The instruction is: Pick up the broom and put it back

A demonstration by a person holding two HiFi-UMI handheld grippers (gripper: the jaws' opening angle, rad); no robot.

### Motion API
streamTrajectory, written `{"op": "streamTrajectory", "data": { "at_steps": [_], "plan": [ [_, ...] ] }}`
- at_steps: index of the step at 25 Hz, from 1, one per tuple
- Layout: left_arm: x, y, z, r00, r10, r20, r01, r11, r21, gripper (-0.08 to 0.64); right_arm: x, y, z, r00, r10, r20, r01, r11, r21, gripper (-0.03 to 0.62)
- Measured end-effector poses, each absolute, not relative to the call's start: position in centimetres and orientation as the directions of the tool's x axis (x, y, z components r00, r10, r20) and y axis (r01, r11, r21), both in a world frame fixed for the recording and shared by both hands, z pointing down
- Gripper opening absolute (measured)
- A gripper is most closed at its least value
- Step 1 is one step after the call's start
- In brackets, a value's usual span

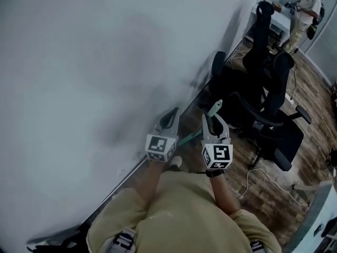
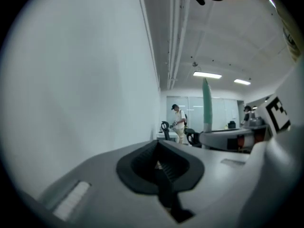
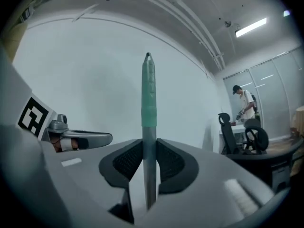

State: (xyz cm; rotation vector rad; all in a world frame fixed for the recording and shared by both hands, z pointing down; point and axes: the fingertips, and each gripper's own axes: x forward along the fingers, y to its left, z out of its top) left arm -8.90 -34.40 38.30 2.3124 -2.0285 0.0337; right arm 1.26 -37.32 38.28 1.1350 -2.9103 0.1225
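Observation:
The broom's handle [image 3: 148,103] is a grey stick with a green grip at its top, and it stands upright between the pads of my right gripper [image 3: 149,158], which is shut on it. In the head view the green tip [image 1: 216,108] pokes out above the right gripper [image 1: 215,121], and a stretch of the stick [image 1: 187,138] runs down between both grippers. The broom's head is hidden. My left gripper [image 1: 169,119] is held up beside the right one, close to the wall. Its pads [image 2: 159,163] are together with nothing between them. The handle [image 2: 206,103] shows to its right.
A white wall [image 1: 95,62] rises directly in front and to the left. Black office chairs [image 1: 274,115] crowd the right side on a wooden floor [image 1: 274,186] with cables. A person [image 1: 304,9] stands by a desk at the far right.

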Motion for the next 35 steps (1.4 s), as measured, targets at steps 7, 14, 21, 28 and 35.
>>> {"op": "streamTrajectory", "data": {
  "at_steps": [7, 14, 21, 28, 35],
  "plan": [
    [-10.4, -21.9, 38.7, -0.227, -0.971, 0.079, -0.972, 0.232, 0.050, 0.000, -2.2, -30.1, 36.7, -0.925, -0.380, -0.002, -0.379, 0.922, -0.083, 0.094],
    [-11.7, -4.7, 39.1, -0.611, -0.786, 0.095, -0.786, 0.617, 0.047, 0.000, -7.8, -16.2, 36.1, -0.999, 0.045, -0.028, 0.046, 0.999, -0.016, 0.091],
    [-12.5, 14.1, 37.6, -0.831, -0.554, 0.049, -0.550, 0.832, 0.081, 0.000, -11.4, 3.2, 35.3, -0.916, 0.400, -0.014, 0.401, 0.915, -0.038, 0.091],
    [-10.3, 34.7, 38.1, -0.943, -0.331, 0.036, -0.326, 0.939, 0.106, 0.000, -12.9, 24.6, 36.6, -0.778, 0.628, 0.014, 0.628, 0.778, -0.021, 0.091],
    [-5.7, 53.2, 41.3, -0.986, -0.142, 0.090, -0.128, 0.981, 0.144, 0.000, -11.6, 42.2, 41.0, -0.683, 0.724, 0.097, 0.725, 0.688, -0.034, 0.089]
  ]
}}
